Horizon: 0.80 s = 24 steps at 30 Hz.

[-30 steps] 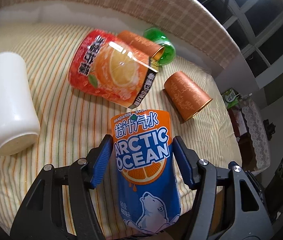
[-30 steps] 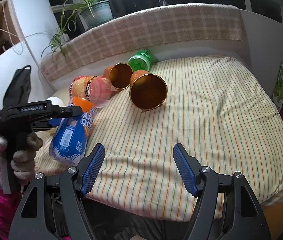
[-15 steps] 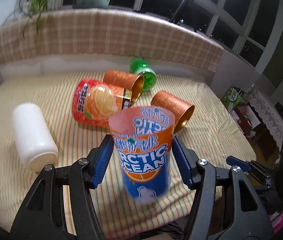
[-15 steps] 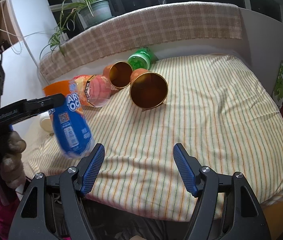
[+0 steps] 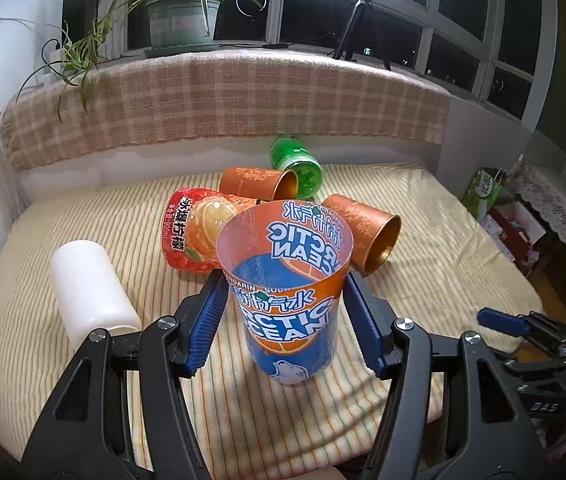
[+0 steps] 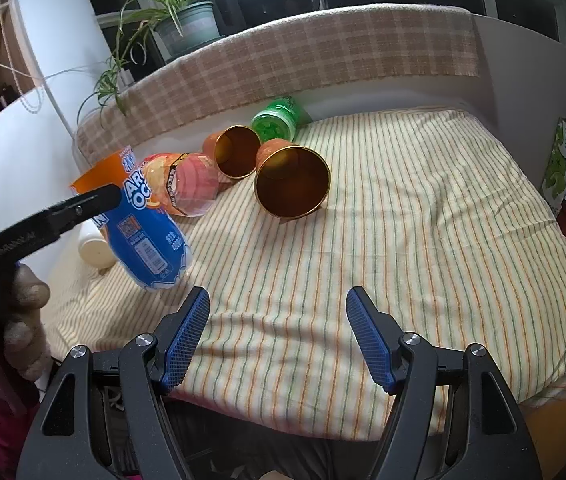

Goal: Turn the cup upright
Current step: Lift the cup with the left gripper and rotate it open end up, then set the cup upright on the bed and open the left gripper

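So from where I'm driving this, nearest thing in the left wrist view is my left tool (image 5: 285,320), and its two blue pads are pinching the Arctic Ocean cup (image 5: 287,296) from either side. The cup's mouth faces up and it leans a little toward the camera. In the right wrist view the same cup (image 6: 145,236) sits at the near left of the bed (image 6: 423,240), bottom end down by the striped sheet. I honestly can't tell if the base is touching the sheet or hanging just above it, the fisheye makes that hard to call.

My right tool (image 6: 277,334) is spread wide over the near edge of the bed with nothing between its pads.

Left of the held cup there's a white cup (image 5: 91,288) lying on its side. Just behind the held cup is a red and orange cup (image 5: 193,236) with an orange-slice print, also on its side. To the right of that, a copper cup (image 5: 367,236) lies with its mouth pointing near and right. Farther back another copper cup (image 5: 259,182) lies down too, and right beside it a green cup (image 5: 297,162) is tipped over at the far end.

Beyond the bed runs a checked blanket (image 5: 243,108) over the headboard, and a potted plant (image 5: 181,20) sits on the window sill.
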{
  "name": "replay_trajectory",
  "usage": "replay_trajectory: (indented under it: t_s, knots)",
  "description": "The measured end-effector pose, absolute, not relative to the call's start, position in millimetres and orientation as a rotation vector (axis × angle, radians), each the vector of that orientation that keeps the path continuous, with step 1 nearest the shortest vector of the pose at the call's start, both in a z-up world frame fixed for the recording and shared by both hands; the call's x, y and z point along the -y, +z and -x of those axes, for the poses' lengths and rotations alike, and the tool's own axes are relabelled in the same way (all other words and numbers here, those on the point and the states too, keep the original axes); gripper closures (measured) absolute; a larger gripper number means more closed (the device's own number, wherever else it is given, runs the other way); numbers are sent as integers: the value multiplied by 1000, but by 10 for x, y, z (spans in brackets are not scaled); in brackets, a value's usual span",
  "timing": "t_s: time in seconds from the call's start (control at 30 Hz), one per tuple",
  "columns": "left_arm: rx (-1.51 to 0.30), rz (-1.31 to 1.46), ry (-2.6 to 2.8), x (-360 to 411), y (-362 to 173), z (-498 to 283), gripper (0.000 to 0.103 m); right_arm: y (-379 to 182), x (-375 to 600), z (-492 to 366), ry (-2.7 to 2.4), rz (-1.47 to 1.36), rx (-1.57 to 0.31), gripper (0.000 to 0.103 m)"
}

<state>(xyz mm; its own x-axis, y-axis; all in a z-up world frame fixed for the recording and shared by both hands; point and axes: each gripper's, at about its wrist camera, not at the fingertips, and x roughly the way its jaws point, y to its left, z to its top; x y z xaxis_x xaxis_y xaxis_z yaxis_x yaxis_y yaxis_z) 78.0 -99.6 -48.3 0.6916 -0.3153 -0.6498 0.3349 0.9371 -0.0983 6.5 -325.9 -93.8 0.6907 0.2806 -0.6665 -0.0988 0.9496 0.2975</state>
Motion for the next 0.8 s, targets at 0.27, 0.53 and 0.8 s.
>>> replay_trajectory:
  t_s: [0.27,0.53,0.8]
  knots:
    - [-707,-80,-346,1081,-565,-744,42,-931,3283,-34,206,-253,-777,32]
    - [-712,-79,-371,1116,-569,-720,39,-930,3277,-29,204,-255,-778,32]
    - [-731,-43,-418,1095,-574,-697,22,-925,3267,-22,204,-255,-775,32]
